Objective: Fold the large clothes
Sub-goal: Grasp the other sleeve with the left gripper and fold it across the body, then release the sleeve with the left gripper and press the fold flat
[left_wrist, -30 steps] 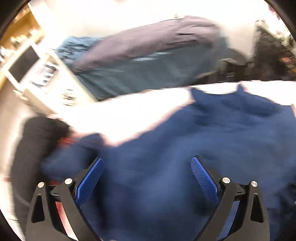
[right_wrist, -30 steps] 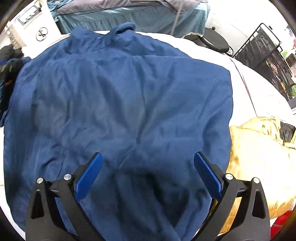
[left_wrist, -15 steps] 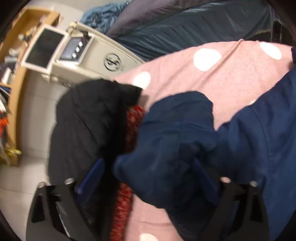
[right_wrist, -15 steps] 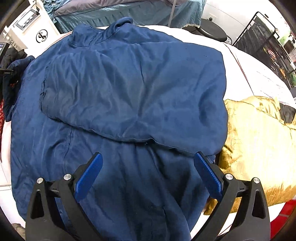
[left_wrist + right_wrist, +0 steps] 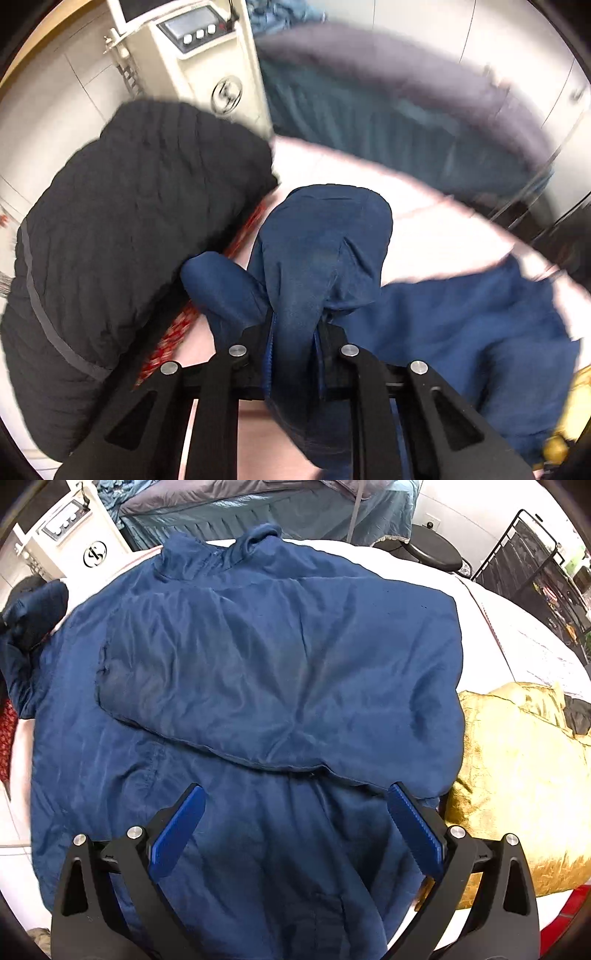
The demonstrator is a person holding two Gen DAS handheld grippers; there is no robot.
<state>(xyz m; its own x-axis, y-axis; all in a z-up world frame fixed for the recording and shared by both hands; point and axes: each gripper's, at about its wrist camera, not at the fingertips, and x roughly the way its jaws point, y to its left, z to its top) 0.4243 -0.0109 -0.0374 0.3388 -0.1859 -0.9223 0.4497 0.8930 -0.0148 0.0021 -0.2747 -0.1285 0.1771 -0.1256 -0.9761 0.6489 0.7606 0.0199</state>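
Note:
A large navy blue jacket (image 5: 277, 672) lies spread on the bed, collar at the far side, its right part folded across the body. My right gripper (image 5: 295, 823) is open and empty, hovering above the jacket's lower part. My left gripper (image 5: 293, 343) is shut on the jacket's left sleeve (image 5: 321, 251), whose cuff end sticks up past the fingers. The rest of the jacket (image 5: 461, 332) trails to the right in the left wrist view. The held sleeve also shows at the far left of the right wrist view (image 5: 26, 627).
A black padded garment (image 5: 122, 236) and a red patterned cloth (image 5: 173, 328) lie left of the sleeve. A cream machine with buttons (image 5: 207, 62) stands behind. A gold cushion (image 5: 517, 768) lies right of the jacket. A black rack (image 5: 535, 568) stands at the back right.
My left gripper swung left to the sleeve, closed on it and lifted it. My right gripper stayed open and drew back slightly over the jacket.

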